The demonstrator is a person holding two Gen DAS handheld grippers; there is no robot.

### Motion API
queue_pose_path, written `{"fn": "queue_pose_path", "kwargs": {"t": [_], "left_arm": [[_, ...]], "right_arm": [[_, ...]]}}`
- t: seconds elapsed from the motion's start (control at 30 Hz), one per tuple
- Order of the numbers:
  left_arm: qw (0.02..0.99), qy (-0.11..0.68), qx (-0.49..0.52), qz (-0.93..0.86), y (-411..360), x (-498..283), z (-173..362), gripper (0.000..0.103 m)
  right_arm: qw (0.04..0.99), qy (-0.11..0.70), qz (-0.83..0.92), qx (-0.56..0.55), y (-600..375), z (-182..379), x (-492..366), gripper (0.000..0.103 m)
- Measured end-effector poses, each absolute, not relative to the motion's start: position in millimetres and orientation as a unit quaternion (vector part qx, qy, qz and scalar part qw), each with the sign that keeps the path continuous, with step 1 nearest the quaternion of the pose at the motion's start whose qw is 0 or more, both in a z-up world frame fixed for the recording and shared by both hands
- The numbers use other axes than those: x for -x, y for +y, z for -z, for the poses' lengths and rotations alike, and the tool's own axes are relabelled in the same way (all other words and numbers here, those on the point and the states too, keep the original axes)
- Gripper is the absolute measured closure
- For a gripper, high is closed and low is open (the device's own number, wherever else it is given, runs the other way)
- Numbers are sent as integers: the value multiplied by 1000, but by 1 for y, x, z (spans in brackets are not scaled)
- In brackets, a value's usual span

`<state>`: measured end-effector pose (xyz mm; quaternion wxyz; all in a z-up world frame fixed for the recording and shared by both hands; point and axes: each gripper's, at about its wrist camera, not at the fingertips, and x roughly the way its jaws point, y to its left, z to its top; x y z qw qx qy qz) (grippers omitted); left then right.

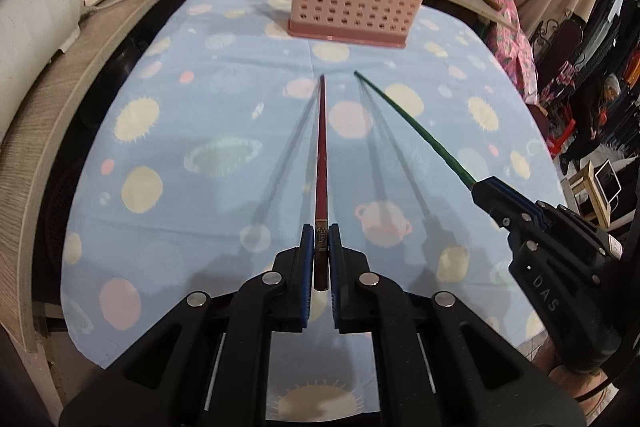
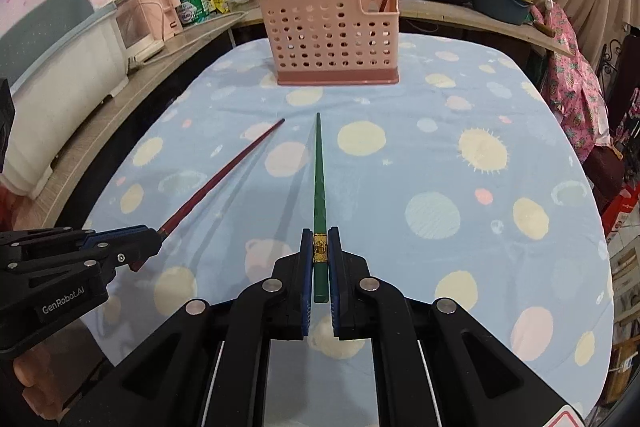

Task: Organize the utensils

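A dark red chopstick [image 1: 321, 151] is clamped near its thick end, at a decorated metal band, between blue pads; its thin tip is pointed away toward a pink perforated utensil holder [image 1: 352, 1] and is raised above the patterned cloth, on which its shadows are cast. A green chopstick [image 2: 320, 195] with a gold band is gripped the same way just beside it, tip likewise directed at the holder. The two tips are seen close together but apart. The holder is stood upright at the far end of the cloth, with several chopsticks already standing in its compartments.
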<state>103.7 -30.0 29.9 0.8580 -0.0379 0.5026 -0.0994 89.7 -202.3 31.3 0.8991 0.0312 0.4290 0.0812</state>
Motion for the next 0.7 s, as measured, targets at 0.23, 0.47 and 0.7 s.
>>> {"fn": "queue_pose_path", "kwargs": {"t": [0.23,0.47,0.7], "left_arm": [[885,455,46,91,-23,-133,-74,96],[909,407,50,76,-18,-171,-120,96],[925,372,50,62,-18,-216,-158,96]], "right_arm": [[926,367,-75,-37,-210,-85,-120,97],[941,319,-88,-71,-218,-129,-158,97],[949,290,-92,-78,-219,-157,-198,97]]}}
